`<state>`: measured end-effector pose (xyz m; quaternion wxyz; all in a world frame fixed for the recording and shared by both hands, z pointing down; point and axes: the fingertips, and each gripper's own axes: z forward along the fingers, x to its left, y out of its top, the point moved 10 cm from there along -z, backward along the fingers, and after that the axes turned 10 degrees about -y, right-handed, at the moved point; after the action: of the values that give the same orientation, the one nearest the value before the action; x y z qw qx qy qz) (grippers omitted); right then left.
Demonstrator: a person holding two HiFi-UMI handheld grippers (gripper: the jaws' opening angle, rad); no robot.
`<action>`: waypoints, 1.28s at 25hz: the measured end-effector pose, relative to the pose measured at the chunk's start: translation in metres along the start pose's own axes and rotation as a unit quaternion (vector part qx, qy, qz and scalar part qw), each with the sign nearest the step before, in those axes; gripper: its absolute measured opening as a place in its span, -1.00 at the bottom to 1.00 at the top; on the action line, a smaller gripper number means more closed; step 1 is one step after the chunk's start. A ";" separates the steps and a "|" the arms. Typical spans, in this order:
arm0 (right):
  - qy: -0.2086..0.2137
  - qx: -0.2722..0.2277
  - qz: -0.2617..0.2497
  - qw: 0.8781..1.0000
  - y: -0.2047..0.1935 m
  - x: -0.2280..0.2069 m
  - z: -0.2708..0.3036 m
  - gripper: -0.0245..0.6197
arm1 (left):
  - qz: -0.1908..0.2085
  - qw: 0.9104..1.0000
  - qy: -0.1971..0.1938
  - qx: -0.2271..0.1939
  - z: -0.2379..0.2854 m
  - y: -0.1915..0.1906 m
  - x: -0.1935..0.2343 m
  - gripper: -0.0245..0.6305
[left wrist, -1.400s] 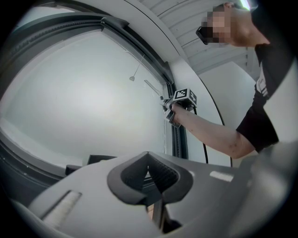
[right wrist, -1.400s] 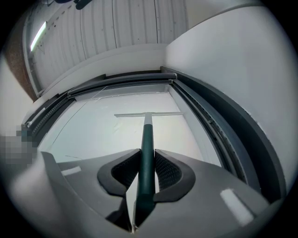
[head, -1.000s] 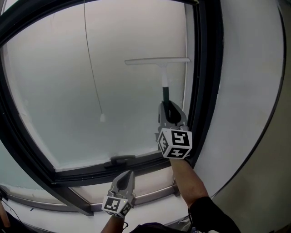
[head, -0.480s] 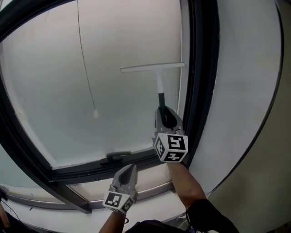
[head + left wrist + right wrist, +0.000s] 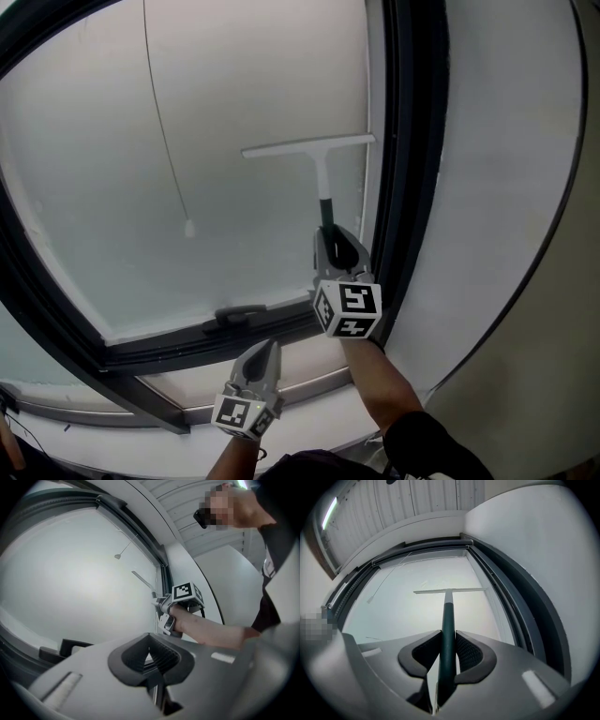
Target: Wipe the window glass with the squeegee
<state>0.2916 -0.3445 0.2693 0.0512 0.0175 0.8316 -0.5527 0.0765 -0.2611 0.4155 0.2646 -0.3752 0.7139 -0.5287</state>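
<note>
Green-handled squeegee [image 5: 309,145] stands pinched between the right gripper's [image 5: 333,234] fingers, long axis running up and away to its blade lying crosswise on the window glass [image 5: 216,169] by the right frame [image 5: 408,187], while the left gripper [image 5: 265,349] hangs lower, fingers pressed together, empty.

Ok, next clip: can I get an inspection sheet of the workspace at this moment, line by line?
Surface: window glass, pale and cloudy; no streaks can be made out.
Job's things: squeegee, blade level at the glass close to the right side of the frame, handle pointing down.
Clutter: nothing seen.
Grippers: right claw shut on the squeegee handle; left claw shut and empty, held low, below the window's bottom rail.
Cables: a thin pull cord hangs in front of the glass, left of the squeegee.
Surroundings: dark window frame; window handle on the bottom rail; pale wall to the right.
</note>
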 end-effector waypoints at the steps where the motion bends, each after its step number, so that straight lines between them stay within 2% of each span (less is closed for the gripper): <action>1: 0.001 0.002 0.001 1.000 -0.001 0.001 -0.001 -0.63 | -0.001 1.000 0.002 0.001 -0.001 0.000 -0.001 -0.93; 9: 0.009 0.018 0.007 1.000 -0.012 0.001 -0.008 -0.63 | -0.002 1.000 0.017 0.007 -0.009 -0.003 -0.004 -0.93; 14: 0.008 0.028 0.008 1.000 -0.023 -0.002 -0.014 -0.63 | 0.012 1.000 0.021 0.015 -0.010 -0.007 -0.001 -0.93; 19: 0.012 0.046 0.004 0.999 -0.036 -0.003 -0.020 -0.63 | -0.003 1.000 0.029 0.005 -0.009 -0.007 -0.004 -0.93; 32: 0.021 0.057 0.008 0.998 -0.054 -0.007 -0.031 -0.63 | -0.009 0.999 0.038 0.018 -0.011 -0.016 -0.004 -0.93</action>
<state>0.2918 -0.3361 0.3313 0.0372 0.0383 0.7992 -0.5987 0.0746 -0.2548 0.4343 0.2389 -0.3563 0.7106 -0.5577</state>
